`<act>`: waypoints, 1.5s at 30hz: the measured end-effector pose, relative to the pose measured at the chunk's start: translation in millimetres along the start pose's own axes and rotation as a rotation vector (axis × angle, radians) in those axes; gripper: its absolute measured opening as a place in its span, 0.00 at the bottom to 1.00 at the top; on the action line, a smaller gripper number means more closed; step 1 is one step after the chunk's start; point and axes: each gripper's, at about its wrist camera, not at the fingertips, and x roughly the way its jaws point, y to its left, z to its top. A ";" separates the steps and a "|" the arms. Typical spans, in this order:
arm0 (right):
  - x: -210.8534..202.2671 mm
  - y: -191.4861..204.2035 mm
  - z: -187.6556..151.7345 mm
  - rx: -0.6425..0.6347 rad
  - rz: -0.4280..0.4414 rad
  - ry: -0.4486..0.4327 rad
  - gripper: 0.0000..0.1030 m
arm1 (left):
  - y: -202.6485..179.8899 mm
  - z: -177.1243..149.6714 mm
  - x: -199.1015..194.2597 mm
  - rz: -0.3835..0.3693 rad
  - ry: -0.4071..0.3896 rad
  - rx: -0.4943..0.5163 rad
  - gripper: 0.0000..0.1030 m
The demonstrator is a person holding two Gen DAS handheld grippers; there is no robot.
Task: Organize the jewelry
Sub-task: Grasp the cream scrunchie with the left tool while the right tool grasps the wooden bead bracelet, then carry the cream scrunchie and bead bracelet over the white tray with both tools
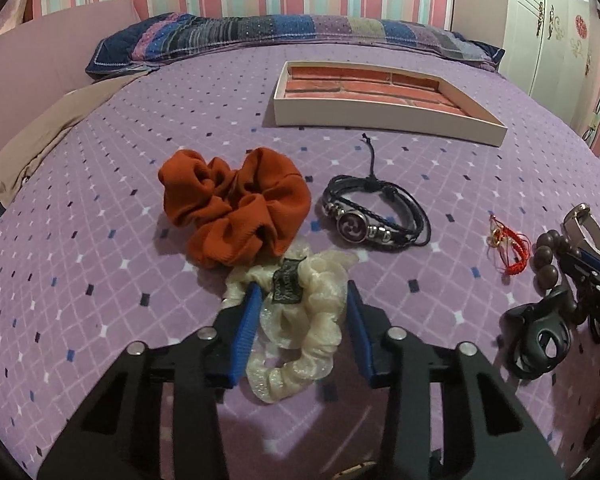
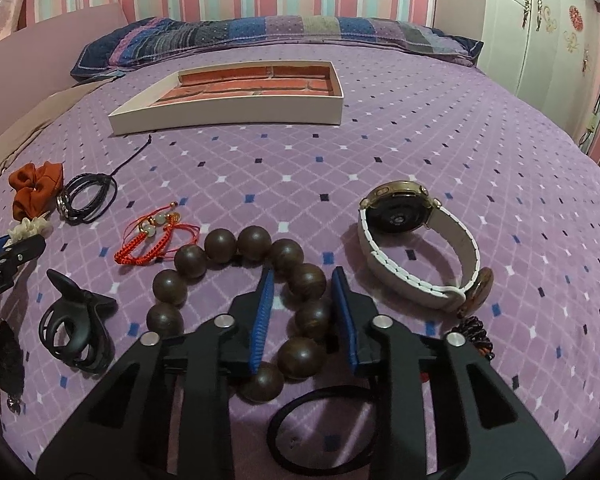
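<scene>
— Cream organza was what we had under the left gripper (image 1: 300,300): its blue pads (image 1: 246,332) stood apart on either side of the cream scrunchie (image 1: 300,340), spread wide and not yet pinching it.

— And our right gripper (image 2: 302,296) was just as open, straddling the near arc of the wooden bead bracelet (image 2: 256,280), with two or three beads sitting between its pads.

— Where did everything have to go?

— Into the brick-lined box tray (image 1: 384,124), well beyond both grippers on the purple bedspread (image 1: 100,248), with nothing in it that we could see.

— We judged the scrunchie the riskier grab. Its loose folds touched the rust-orange scrunchie (image 1: 236,208), so a deep bite could have dragged both along.

— Round beads worried us more. Pads closing on a sphere off-centre could have squeezed it out, and the rest of the strand would have swung and snagged the black hair tie (image 2: 324,420) lying right beneath the gripper.

— The red cord bracelet (image 2: 156,236) lay just beside the beads too, thin enough to catch.

— And the soft bedding could have given way under any downward press, letting a pad slide beneath instead of gripping.
</scene>
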 end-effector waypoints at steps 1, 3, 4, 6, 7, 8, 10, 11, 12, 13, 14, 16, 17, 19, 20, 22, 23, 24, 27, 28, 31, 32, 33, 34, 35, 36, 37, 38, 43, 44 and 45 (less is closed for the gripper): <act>0.1 -0.9 -0.1 0.003 0.003 -0.002 0.22 | -0.7 -0.3 -0.1 0.004 0.000 0.004 0.35; -0.1 -1.9 -0.6 0.006 0.011 -0.004 0.21 | -2.1 -1.3 -1.7 0.000 0.001 0.009 0.26; -0.2 -1.7 -1.0 0.004 0.013 -0.007 0.21 | -2.5 -2.0 -2.7 0.001 0.001 0.010 0.26; -0.7 -1.7 -1.6 -0.001 0.015 -0.013 0.21 | -1.6 -4.2 -4.4 -0.005 -0.001 0.004 0.25; -1.1 -2.2 -1.7 -0.002 0.019 -0.014 0.21 | -1.0 -5.1 -5.4 -0.008 0.000 -0.001 0.25; -1.7 -2.7 -1.7 -0.002 0.022 -0.017 0.20 | -0.7 -5.6 -6.6 -0.011 -0.001 -0.004 0.22; -3.2 -3.3 -2.0 -0.003 0.028 -0.023 0.19 | -0.5 -6.6 -9.1 -0.018 -0.001 -0.006 0.20; -4.6 -3.7 -2.1 -0.003 0.033 -0.027 0.19 | -0.6 -7.0 -10.4 -0.021 -0.001 -0.007 0.20; -6.2 -3.6 -2.3 -0.003 0.035 -0.030 0.19 | -0.8 -7.8 -12.9 -0.026 -0.001 -0.010 0.20; -9.1 -3.8 -2.2 -0.003 0.037 -0.038 0.19 | -1.2 -8.9 -16.0 -0.029 -0.001 -0.013 0.20; -12.7 -3.9 -1.9 -0.006 0.039 -0.048 0.19 | -1.3 -9.0 -19.5 -0.031 -0.004 -0.014 0.19; -18.0 -3.6 -1.7 -0.012 0.043 -0.060 0.19 | -2.7 -7.9 -24.4 -0.031 -0.010 -0.015 0.19; -19.9 -3.4 -1.3 -0.014 0.046 -0.064 0.19 | -3.7 -7.2 -28.1 -0.029 -0.018 -0.012 0.19; -22.5 -3.8 -0.7 -0.013 0.053 -0.069 0.19 | -5.7 -5.5 -34.0 -0.025 -0.030 -0.009 0.19; -24.9 -4.0 0.1 -0.012 0.058 -0.074 0.19 | -6.2 -4.6 -36.5 -0.027 -0.035 -0.010 0.19; -29.3 -3.5 2.9 -0.017 0.064 -0.087 0.19 | -7.9 -2.7 -43.6 -0.029 -0.049 -0.010 0.19; -31.8 -3.3 4.2 -0.021 0.065 -0.094 0.19 | -8.5 -1.7 -46.6 -0.028 -0.056 -0.008 0.19; -33.8 -3.0 5.8 -0.025 0.066 -0.102 0.19 | -9.1 -0.5 -50.1 -0.031 -0.064 -0.007 0.19; -40.2 -1.8 12.3 -0.028 0.073 -0.123 0.19 | -9.9 3.7 -56.1 -0.039 -0.077 -0.012 0.19; -42.0 -1.3 14.6 -0.031 0.074 -0.130 0.19 | -10.5 5.2 -57.9 -0.040 -0.082 -0.011 0.19; -47.9 1.3 21.0 -0.041 0.078 -0.151 0.19 | -11.7 11.9 -64.3 -0.039 -0.104 -0.006 0.19; -49.1 1.6 22.8 -0.043 0.078 -0.157 0.19 | -11.9 14.5 -66.3 -0.041 -0.111 -0.006 0.19; -50.1 2.0 24.7 -0.045 0.078 -0.162 0.19 | -12.1 18.1 -68.6 -0.045 -0.119 -0.007 0.19; -51.3 2.5 27.0 -0.045 0.080 -0.166 0.19 | -12.4 21.4 -69.6 -0.049 -0.124 -0.006 0.19; -52.6 2.8 29.0 -0.044 0.083 -0.169 0.19 | -13.1 24.3 -70.7 -0.050 -0.129 -0.005 0.19; -53.7 3.0 31.4 -0.044 0.085 -0.174 0.19 | -13.8 28.1 -71.3 -0.050 -0.133 -0.004 0.19; -55.3 3.7 35.2 -0.047 0.086 -0.180 0.19 | -14.2 31.2 -71.5 -0.052 -0.136 -0.002 0.19; -56.1 3.8 37.4 -0.048 0.088 -0.183 0.19 | -14.7 36.0 -71.9 -0.054 -0.141 0.001 0.19; -57.0 5.5 59.5 -0.058 0.091 -0.207 0.19 | -15.7 57.6 -70.4 -0.058 -0.160 0.008 0.19; -54.8 5.7 66.3 -0.060 0.088 -0.210 0.19 | -15.2 65.1 -68.6 -0.060 -0.162 0.006 0.19; -52.9 5.7 70.4 -0.061 0.087 -0.212 0.19 | -15.0 70.0 -67.2 -0.060 -0.164 0.005 0.19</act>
